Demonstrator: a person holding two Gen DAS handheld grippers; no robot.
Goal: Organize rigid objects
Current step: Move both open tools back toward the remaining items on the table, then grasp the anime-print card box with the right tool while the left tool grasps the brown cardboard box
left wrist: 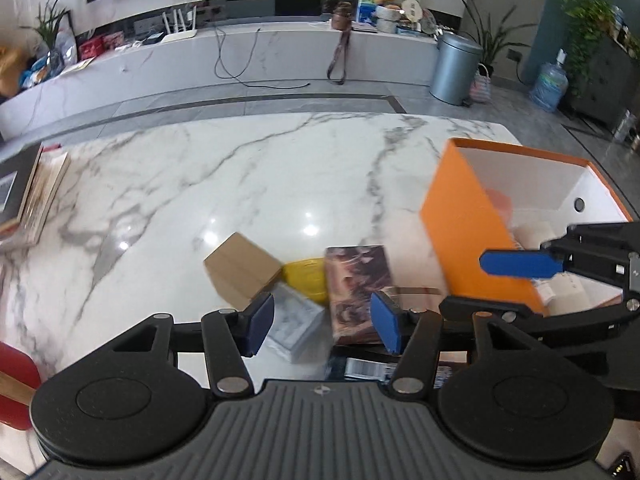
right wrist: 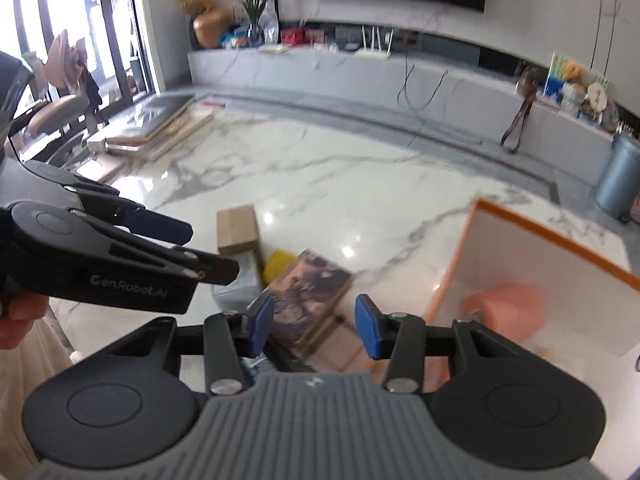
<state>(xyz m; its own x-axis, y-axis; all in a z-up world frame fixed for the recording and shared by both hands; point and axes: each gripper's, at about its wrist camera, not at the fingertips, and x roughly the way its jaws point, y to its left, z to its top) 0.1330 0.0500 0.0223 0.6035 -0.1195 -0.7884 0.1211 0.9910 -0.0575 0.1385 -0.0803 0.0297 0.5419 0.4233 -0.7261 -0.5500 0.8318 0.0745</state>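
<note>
Both sets of fingers part-open, empty: left gripper (left wrist: pixel 322 326), right gripper (right wrist: pixel 314 326). Orange open cardboard box (left wrist: pixel 452 216), 2 o'clock on white marble counter (left wrist: pixel 240 168), holds pink cylinder (right wrist: pixel 506 312). Still outside at centre: brown carton (left wrist: pixel 240 266), yellow piece (left wrist: pixel 306 278), picture-covered flat box (left wrist: pixel 358 280). Judged partly done.

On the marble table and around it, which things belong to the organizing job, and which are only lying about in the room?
For the job:
- orange box, open, with a pink item inside
- brown carton
- yellow object
- picture-covered box
- clear-wrapped pack

Lying about:
- stack of books at the table edge
- grey bin
- water bottle
- router
- golden vase
</note>
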